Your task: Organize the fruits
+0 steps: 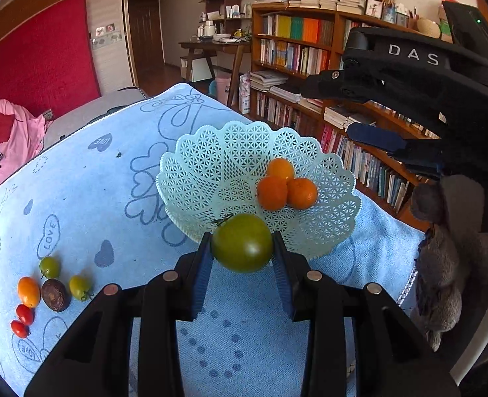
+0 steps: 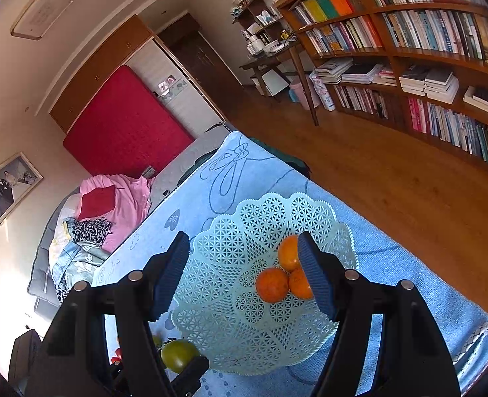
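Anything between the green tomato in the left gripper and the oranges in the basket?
Left wrist view: only the basket's near rim separates green tomato from oranges.

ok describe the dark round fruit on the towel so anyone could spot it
On the blue towel, left of the lattice basket, lies a cluster of small tomatoes. The dark fruit sits in its middle: brownish purple, dull and wrinkled, while its neighbours are glossy red, orange or green.

Wooden bookshelf; red headboard; wood floor.
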### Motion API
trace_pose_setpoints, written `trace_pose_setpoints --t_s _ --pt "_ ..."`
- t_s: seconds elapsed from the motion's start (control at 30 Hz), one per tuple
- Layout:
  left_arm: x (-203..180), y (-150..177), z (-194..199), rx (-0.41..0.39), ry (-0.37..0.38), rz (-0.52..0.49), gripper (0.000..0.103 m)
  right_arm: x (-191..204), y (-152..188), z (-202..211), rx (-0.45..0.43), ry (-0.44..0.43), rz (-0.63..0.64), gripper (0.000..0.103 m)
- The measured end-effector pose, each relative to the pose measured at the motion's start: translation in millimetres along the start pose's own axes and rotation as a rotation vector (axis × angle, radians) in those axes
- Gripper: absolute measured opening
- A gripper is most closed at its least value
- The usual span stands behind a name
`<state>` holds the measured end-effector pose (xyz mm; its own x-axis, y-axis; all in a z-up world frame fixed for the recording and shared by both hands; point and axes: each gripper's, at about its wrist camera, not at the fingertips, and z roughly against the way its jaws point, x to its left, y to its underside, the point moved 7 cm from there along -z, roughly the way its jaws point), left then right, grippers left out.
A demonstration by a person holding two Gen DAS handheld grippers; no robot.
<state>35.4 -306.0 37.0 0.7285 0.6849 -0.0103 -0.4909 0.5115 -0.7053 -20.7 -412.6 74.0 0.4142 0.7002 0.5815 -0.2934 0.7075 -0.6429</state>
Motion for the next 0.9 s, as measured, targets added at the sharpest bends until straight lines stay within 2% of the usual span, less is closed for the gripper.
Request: trace_pose_setpoints --t_s 0.03,0.1,0.13,0.17,0.33,0.53,0.9 --pt "0 0 -1 0.001 0.0 0.008 0.037 1 1 -2 0.006 0.001 0.002 0.069" --pt "4 -1 -2 -0.004 -0.004 0.024 0.049 1 3 -6 0.014 0.002 0.007 0.069" --pt "7 -1 -1 -0.011 -0.009 0.031 0.061 1 4 -7 0.016 0.004 0.008 0.069" --pt "10 -2 0 -0.018 -0.015 0.036 0.064 2 5 -8 0.018 0.005 0.009 0.069" --pt "23 1 6 -0.027 -0.042 0.057 0.064 3 6 -9 0.02 0.008 0.014 0.069" --pt "32 9 14 -0.025 -0.073 0.078 0.071 8 9 -10 0.024 0.0 0.03 0.069" --pt "55 19 30 -0.041 -0.136 0.121 0.071 23 21 -15 0.053 -0.02 0.079 0.069"
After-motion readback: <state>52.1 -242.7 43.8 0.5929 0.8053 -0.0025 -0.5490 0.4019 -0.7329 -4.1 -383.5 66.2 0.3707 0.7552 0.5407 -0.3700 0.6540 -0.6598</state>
